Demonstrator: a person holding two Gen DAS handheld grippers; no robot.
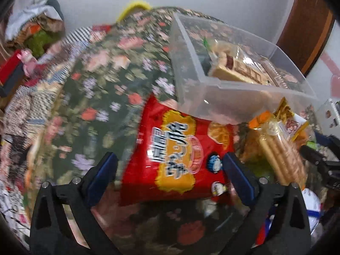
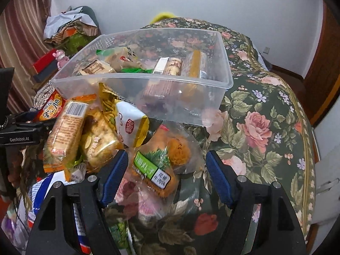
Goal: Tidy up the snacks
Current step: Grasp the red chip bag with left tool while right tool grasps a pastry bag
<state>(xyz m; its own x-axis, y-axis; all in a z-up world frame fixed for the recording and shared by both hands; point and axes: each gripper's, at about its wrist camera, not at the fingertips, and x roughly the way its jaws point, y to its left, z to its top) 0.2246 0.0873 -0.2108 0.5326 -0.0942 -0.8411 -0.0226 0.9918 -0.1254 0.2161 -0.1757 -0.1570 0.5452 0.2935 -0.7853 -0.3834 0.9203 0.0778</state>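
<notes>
A clear plastic bin [image 2: 221, 48] holding several snack packs stands on the floral bedspread; it also shows in the left wrist view [image 1: 214, 94]. My left gripper [image 1: 170, 170] is open, with a red and yellow chip bag [image 1: 176, 155] lying between its blue fingers. My right gripper [image 2: 166, 170] is open around a clear bag of orange snacks with a green label [image 2: 161, 159]. A pile of loose snack packs [image 2: 89, 127] lies left of it, in front of the bin. The left gripper's body [image 2: 19, 131] shows at the left edge.
The floral bedspread [image 2: 265, 127] stretches to the right of the bin. A heap of bags and clothes [image 2: 70, 27] sits at the back left by a curtain. A red box and pink toy [image 2: 57, 59] lie near it. A brown door [image 1: 308, 25] stands right.
</notes>
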